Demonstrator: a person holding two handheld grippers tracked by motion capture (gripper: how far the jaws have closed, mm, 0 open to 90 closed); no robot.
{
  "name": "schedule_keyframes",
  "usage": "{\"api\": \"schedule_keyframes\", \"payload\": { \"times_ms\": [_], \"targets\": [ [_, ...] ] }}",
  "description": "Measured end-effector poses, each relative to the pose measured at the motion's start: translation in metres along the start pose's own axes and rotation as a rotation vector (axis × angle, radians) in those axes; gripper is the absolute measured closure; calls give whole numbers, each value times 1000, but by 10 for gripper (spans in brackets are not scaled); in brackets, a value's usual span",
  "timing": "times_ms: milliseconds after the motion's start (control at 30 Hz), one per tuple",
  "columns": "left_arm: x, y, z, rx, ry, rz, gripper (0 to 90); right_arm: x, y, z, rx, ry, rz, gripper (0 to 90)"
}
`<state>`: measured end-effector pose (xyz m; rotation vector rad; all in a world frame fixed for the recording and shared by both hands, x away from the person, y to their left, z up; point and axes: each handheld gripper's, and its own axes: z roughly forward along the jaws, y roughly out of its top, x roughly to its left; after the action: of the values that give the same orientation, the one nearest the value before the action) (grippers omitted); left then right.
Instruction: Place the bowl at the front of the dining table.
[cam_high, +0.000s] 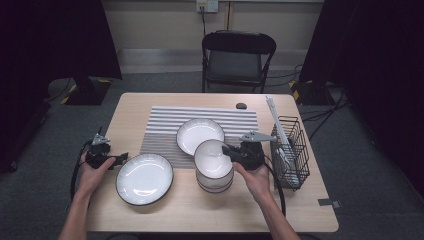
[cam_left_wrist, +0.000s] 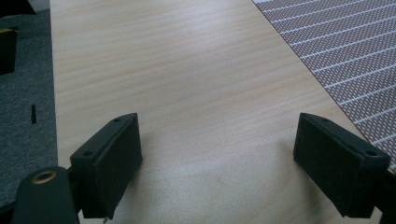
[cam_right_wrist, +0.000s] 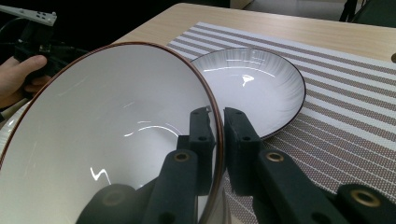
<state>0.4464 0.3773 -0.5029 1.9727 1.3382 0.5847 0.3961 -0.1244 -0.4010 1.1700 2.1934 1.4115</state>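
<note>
High view: wooden table (cam_high: 150, 107), striped mat (cam_high: 165, 125); right gripper (cam_high: 227, 150) clamps bowl (cam_high: 210, 157), left gripper (cam_high: 124, 158) wide.

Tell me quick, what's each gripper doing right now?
Left gripper: open, nothing between its jaws, over bare table.
Right gripper: shut on the rim of the top bowl of the stack.

My right tongs (cam_right_wrist: 218, 122) are matte black, and the bowl (cam_right_wrist: 107, 135) in them is glossy white with a thin brown rim. At two o'clock from it a white plate (cam_right_wrist: 254, 86), faintly ribbed with grey and edged dark, lies on a placemat (cam_right_wrist: 345, 126) striped grey and white. My left tongs (cam_left_wrist: 233, 154) are black too, over a pale wood-grain worktop (cam_left_wrist: 187, 70). The wire rack (cam_high: 291, 150) is black.
</note>
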Motion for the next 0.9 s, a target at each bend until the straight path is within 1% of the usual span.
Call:
{"api": "schedule_keyframes", "payload": {
  "times_ms": [133,167,233,333,600,700,767,900],
  "targets": [
    [0,0,0,1,2,0,143,-2,3,0,-6,-2,12,825],
    [-2,1,1,5,2,-8,135,-2,4,0,-6,-5,9,825],
    [-3,1,2,12,2,4,102,-2,7,-1,-3,2,0,823],
    [-3,2,3,14,-4,7,82,-2,11,-1,1,-4,4,824],
    [-3,2,3,18,-4,7,66,-3,20,1,-10,-5,7,823],
    [-3,2,3,18,-2,4,62,-5,23,2,-14,-11,24,824],
    [-3,2,3,20,-2,4,61,-5,26,3,-16,-16,18,823],
    [-3,2,3,22,-1,2,55,-5,31,5,-21,-11,20,823]
  ]
}}
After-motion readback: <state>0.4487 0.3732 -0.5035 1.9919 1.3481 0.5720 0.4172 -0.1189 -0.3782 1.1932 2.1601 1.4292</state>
